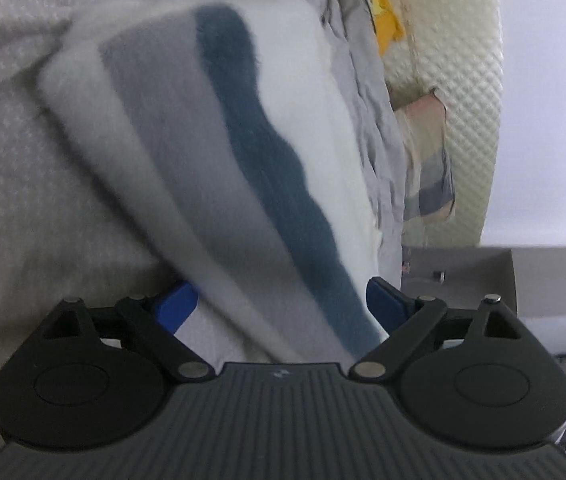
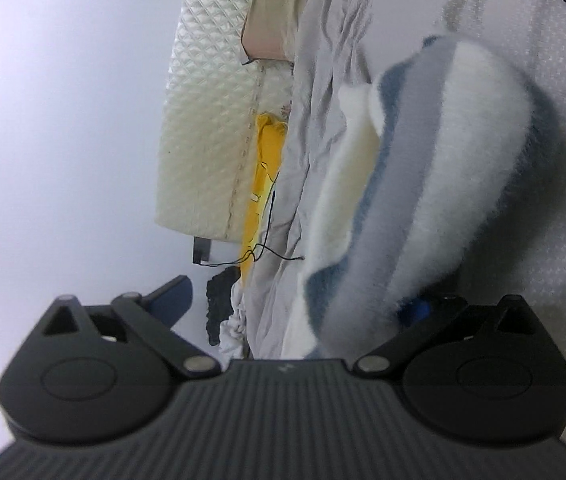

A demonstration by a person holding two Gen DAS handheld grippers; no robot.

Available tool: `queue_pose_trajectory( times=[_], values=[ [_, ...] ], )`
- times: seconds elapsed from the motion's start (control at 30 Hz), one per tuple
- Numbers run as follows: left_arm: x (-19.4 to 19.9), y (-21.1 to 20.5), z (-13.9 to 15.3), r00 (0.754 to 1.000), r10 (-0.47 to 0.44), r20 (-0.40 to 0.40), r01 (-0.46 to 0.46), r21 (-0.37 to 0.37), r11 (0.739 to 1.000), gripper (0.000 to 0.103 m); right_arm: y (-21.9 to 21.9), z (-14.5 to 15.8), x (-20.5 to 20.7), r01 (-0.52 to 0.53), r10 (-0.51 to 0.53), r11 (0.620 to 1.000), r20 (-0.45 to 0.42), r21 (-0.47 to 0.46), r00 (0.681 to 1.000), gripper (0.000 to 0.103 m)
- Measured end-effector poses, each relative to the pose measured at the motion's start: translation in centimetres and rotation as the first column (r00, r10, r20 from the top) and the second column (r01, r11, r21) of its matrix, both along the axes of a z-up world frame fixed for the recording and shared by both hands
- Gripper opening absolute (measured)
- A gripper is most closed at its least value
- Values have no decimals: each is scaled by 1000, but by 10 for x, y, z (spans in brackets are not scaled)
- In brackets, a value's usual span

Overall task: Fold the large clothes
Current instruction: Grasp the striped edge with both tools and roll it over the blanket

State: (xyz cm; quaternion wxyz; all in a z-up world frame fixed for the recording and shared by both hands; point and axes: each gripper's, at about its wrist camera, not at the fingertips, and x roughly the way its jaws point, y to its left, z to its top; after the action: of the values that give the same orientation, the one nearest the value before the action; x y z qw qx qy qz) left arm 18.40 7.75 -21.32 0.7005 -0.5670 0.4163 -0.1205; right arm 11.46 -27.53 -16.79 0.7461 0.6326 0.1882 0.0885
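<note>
Left gripper (image 1: 283,304) jaws apart, striped fleece (image 1: 219,152) loose between them. Right gripper (image 2: 299,300) jaws wide, fleece against right jaw, ungripped. Step looks like release after fold; next: regrasp an edge.

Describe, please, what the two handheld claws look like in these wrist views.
The left claw and the right claw look alike. Each has a dark grey ribbed body with a tiny pale mark at its front edge, two round black side plates with a raised disc, and black linkage bars joined by silver pins. The fingers carry blue pads. No cables, sleeves or hands show.
</note>
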Motion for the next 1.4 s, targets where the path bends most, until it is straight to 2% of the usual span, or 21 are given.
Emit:
queue_pose_trajectory(
  times=[0.07, 0.13, 0.2, 0.27, 0.37, 0.43, 0.5, 0.6, 0.73, 0.83, 1.1, 1.3, 1.4],
  values=[
    [7, 3, -4, 999, 36, -9, -36, 34, 999, 93, -1, -2, 2, 5, -5, 1000, -16, 5, 1000, 103],
    [13, 8, -8, 997, 72, -9, -72, 24, 997, 92, -1, -5, 0, 9, -9, 1000, -31, 5, 999, 103],
    [14, 9, -7, 996, 88, 15, -88, 2, 996, 92, 2, -7, 1, 18, -17, 1000, -56, 4, 998, 103],
    [15, 7, -2, 995, 86, 51, -87, 18, 996, 92, 0, -13, -1, 29, -28, 1000, -98, 8, 995, 103],
    [15, 2, 5, 995, 78, 68, -84, 95, 992, 78, 0, -24, 3, 20, -21, 1000, -165, -6, 986, 103],
    [15, 4, 5, 994, 85, 73, -93, 112, 989, 70, 2, -28, 5, 12, -17, 1000, -214, -27, 977, 91],
    [14, 9, 10, 993, 85, 79, -96, 138, 986, 57, 2, -32, 5, 11, -29, 998, -274, -66, 961, 64],
    [10, 5, 23, 988, 77, 132, -102, 193, 976, 46, 0, -35, 7, 11, -46, 994, -321, -111, 946, 43],
    [5, 1, 37, 979, 96, 179, -137, 239, 961, 41, 5, -25, 7, -26, -30, 984, -306, -177, 952, 36],
    [0, -2, 49, 969, 92, 231, -158, 285, 945, 39, 6, -15, 4, -35, -16, 981, -261, -188, 965, 33],
    [-38, -1, 92, 927, 63, 370, -191, 322, 927, 37, 13, 20, -22, -48, 7, 962, -153, -270, 988, 29],
    [-92, 11, 120, 916, 35, 398, -177, 325, 929, 38, 20, 45, -65, -53, 22, 952, -107, -302, 994, 29],
    [-116, 14, 125, 922, 26, 387, -167, 335, 927, 38, 24, 48, -88, -57, 25, 951, -109, -302, 994, 30]
  ],
)
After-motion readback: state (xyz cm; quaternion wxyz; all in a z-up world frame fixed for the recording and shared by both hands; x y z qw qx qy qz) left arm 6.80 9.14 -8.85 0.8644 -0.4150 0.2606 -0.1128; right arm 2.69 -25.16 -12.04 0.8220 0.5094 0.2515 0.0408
